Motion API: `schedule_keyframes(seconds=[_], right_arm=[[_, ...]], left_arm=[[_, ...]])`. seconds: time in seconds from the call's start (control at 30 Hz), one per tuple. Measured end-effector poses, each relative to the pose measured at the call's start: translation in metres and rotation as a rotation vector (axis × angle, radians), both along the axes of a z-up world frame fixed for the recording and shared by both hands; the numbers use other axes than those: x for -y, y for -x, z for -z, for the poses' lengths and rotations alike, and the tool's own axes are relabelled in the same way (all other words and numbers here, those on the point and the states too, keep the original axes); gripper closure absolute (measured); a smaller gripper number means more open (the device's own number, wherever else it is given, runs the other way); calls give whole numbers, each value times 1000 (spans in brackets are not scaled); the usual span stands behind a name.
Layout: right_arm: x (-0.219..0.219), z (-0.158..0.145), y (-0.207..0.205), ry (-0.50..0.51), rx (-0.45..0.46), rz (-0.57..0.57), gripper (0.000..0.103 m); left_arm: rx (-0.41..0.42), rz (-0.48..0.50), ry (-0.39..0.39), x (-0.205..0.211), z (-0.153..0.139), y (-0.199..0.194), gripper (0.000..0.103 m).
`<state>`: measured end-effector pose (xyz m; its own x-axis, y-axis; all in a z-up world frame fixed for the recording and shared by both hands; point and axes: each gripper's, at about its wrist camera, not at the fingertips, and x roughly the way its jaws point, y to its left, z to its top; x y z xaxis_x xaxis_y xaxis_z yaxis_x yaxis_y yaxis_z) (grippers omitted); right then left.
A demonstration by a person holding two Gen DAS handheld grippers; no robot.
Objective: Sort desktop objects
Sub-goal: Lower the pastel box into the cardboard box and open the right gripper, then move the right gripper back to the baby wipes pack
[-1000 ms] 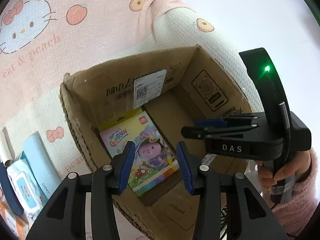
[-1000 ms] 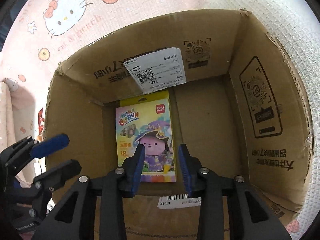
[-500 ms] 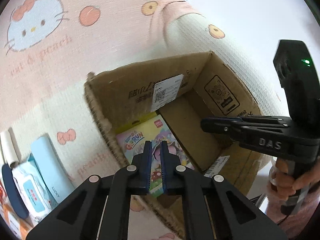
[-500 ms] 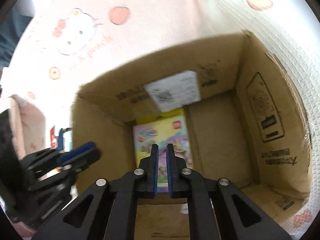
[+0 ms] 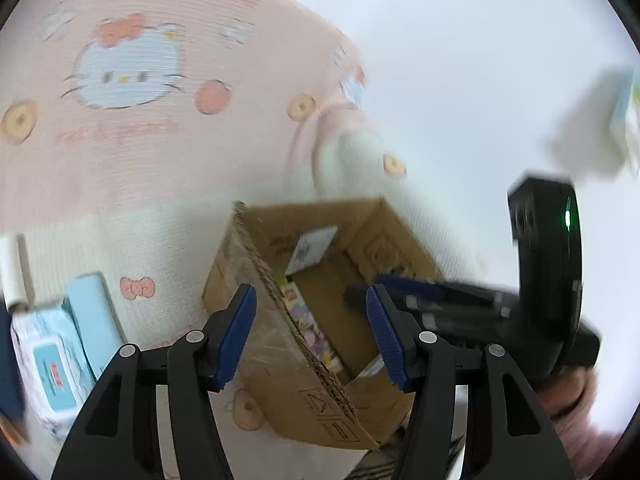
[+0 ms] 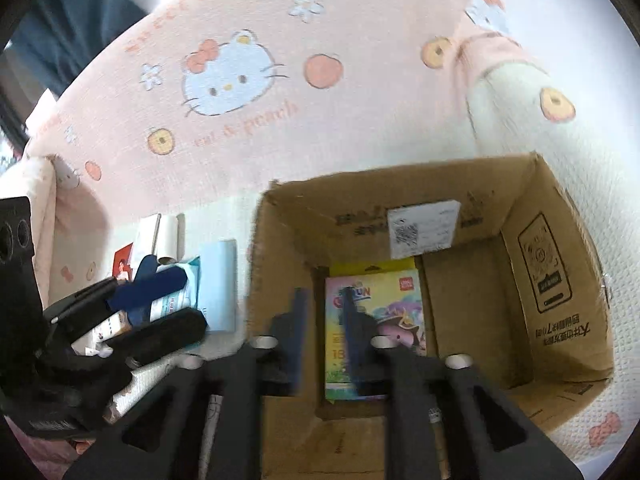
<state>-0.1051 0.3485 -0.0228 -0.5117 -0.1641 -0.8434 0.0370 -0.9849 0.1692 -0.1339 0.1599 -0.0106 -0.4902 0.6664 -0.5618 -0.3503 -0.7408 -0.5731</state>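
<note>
Pink cartoon-cat cloth (image 6: 224, 80) covers the whole surface, w/ a cream waffle section under the things. Cardboard box (image 6: 560, 320) sits open on it, shipping label (image 6: 424, 228) stuck on the far inner wall. Crayon pack (image 6: 384, 292) lies flat on the box floor, at the left side by the wall. Left of the box, outside: light blue pack (image 5: 94, 312) just beside a wet-wipes pack (image 5: 44, 364). Left tongs (image 5: 310, 332) wide open, nothing held, straddling the box's near-left rim. Right tongs (image 6: 322, 328) blurred, parted a moderate amt, empty, above the box's near edge.
</note>
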Motion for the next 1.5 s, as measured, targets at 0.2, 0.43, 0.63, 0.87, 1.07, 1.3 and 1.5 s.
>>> schedule_keyframes(seconds=[0.2,0.43,0.63,0.87,1.07,1.3,1.5], right_arm=[[40,-8,-13,-26,-56,-14,27],[97,4,-7,-51,-57,-117,26],[138,16,-4,-74,-68,-191,26],[174,44,2,-105,-64,-247,26],[199,75,10,-24,-17,-301,26],[214,115,17,63,50,-294,26],[200,133,20,152,43,-209,26]], left_arm=[[0,-79,-6,45,3,-10,41],[-180,-184,139,92,8,-46,41],[-246,-261,253,135,25,-71,41],[-227,-344,388,178,57,-90,41],[-108,-404,360,213,85,-103,41],[13,-455,271,230,117,-101,41],[130,-483,169,231,149,-90,69]])
